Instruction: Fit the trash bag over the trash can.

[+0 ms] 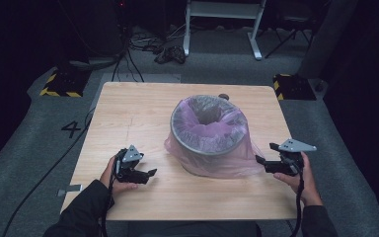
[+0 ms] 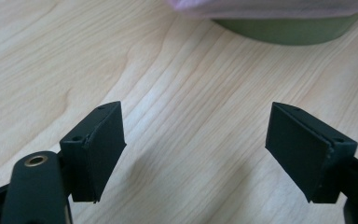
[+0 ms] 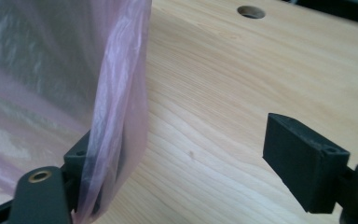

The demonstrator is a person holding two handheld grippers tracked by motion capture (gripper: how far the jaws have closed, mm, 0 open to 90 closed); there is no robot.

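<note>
- Standing in the middle of the table [image 1: 128, 108] is a round grey bin [image 1: 208, 148], lined with a thin pink bag [image 1: 237, 163] whose loose skirt is folded over the rim and hangs down the outside to the tabletop.
- The left gripper [image 1: 145, 174] sits low over the wood, to the left of the bin and apart from it; in the left gripper view its jaws stand wide with bare wood between them, the bin's base just ahead.
- The right gripper [image 1: 265, 159] is at the bin's right side, jaws wide.
- In the right gripper view a fold of the bag [image 3: 121, 116] drapes over one finger [image 3: 77, 161]; the other finger [image 3: 303, 161] is clear of it, so nothing is pinched.
</note>
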